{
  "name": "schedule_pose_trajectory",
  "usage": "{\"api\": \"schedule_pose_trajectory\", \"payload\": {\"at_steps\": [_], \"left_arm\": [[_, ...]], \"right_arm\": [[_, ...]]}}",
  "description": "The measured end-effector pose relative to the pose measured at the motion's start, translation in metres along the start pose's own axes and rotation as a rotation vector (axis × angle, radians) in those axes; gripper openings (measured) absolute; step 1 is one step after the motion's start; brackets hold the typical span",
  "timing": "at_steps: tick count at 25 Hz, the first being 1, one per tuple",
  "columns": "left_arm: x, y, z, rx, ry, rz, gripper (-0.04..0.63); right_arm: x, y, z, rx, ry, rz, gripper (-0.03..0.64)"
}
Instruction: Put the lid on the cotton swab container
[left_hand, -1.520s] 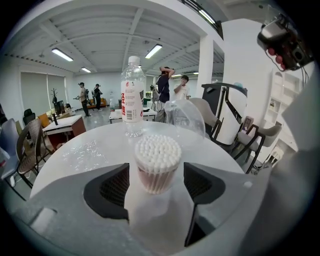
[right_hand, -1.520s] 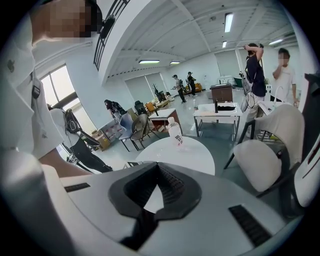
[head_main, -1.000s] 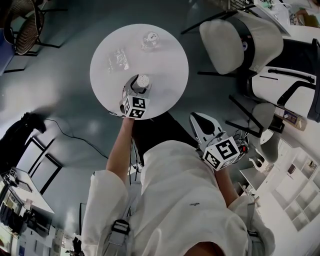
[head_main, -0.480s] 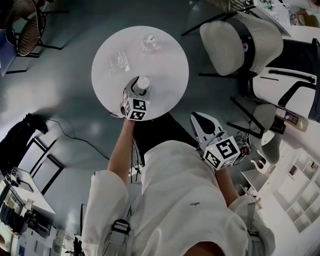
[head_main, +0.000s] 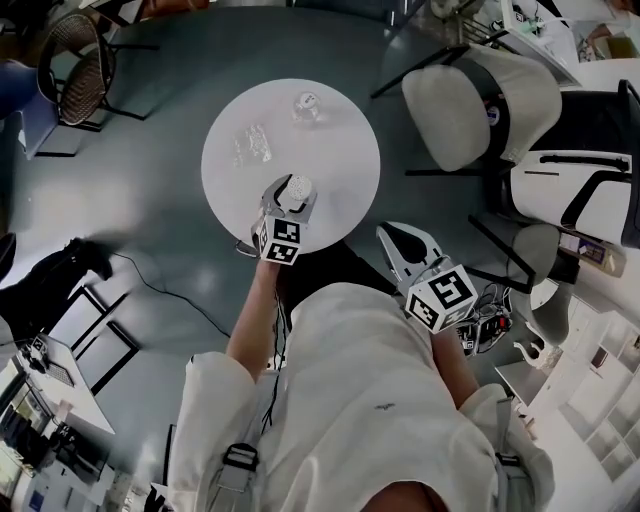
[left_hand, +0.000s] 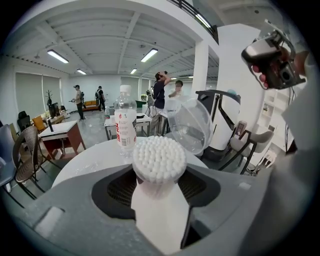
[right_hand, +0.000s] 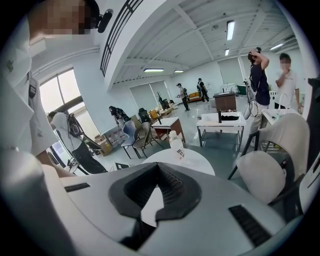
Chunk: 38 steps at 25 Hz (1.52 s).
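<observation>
Container (left_hand: 157, 202): white body clamped between the jaws of left gripper (head_main: 288, 203), open top packed with swab heads (left_hand: 159, 159), upright, held above the near edge of the round table (head_main: 345, 170). Lid (left_hand: 192, 125): clear, dome-shaped, tilted, at the far side of the table just right of a bottle (left_hand: 126, 122); its footing is hidden behind the swabs, so cannot tell whether resting flat or leaning. Right gripper (head_main: 393, 238): jaws fully together on nothing, low by the torso, off the table's near right, well apart from the lid. Step in hand, by judgement: container secured, lid not yet fetched. To do well: keep the container level so no swabs spill; open the right jaws before reaching the lid; take the lid by its wall, mouth turned down; line it up square over the swab heads; press down gently without crushing the tips. Alternative: set the container back near the table's middle for steadier capping. Hazards: bottle close beside the lid, tall and likely to topple at a careless reach from the left; approach from the right or from above preferable. Crinkled clear wrapper (head_main: 250, 147) on the table's far left, apart from the working line. Open room: middle and right of the table bare, good for a crossing move. Edges: container near the table's near rim, with floor below on that side. White chair (head_main: 470, 100) to the right, well apart from the table.
</observation>
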<state>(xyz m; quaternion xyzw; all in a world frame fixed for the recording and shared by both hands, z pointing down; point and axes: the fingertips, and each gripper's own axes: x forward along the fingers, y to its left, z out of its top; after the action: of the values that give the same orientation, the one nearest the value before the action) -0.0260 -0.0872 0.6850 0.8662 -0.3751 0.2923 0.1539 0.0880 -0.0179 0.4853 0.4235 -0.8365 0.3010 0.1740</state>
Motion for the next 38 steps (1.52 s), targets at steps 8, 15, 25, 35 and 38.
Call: {"api": "schedule_pose_trajectory", "payload": {"at_steps": [8,15,25,35,38], "left_arm": [[-0.035,-0.02,0.038,0.044,0.031,-0.017,0.259],[-0.076,-0.034,0.064,0.013,0.035,-0.006,0.259],[-0.114,-0.056,0.088,0.052,0.023,0.004,0.259],[-0.126,-0.068,0.105,0.162,0.023,0.024,0.259],[-0.128,-0.069,0.108,0.17,0.025,0.035,0.259]], "right_arm": [[0.011,0.008,0.014,-0.01,-0.032,0.08,0.007],[0.031,0.015,0.015,0.025,0.007,0.146,0.121],[0.053,0.051,0.01,0.307,0.052,0.414,0.341],[0.053,0.061,0.007,0.383,0.062,0.48,0.363],[0.053,0.063,0.008,0.399,0.059,0.48,0.366]]}}
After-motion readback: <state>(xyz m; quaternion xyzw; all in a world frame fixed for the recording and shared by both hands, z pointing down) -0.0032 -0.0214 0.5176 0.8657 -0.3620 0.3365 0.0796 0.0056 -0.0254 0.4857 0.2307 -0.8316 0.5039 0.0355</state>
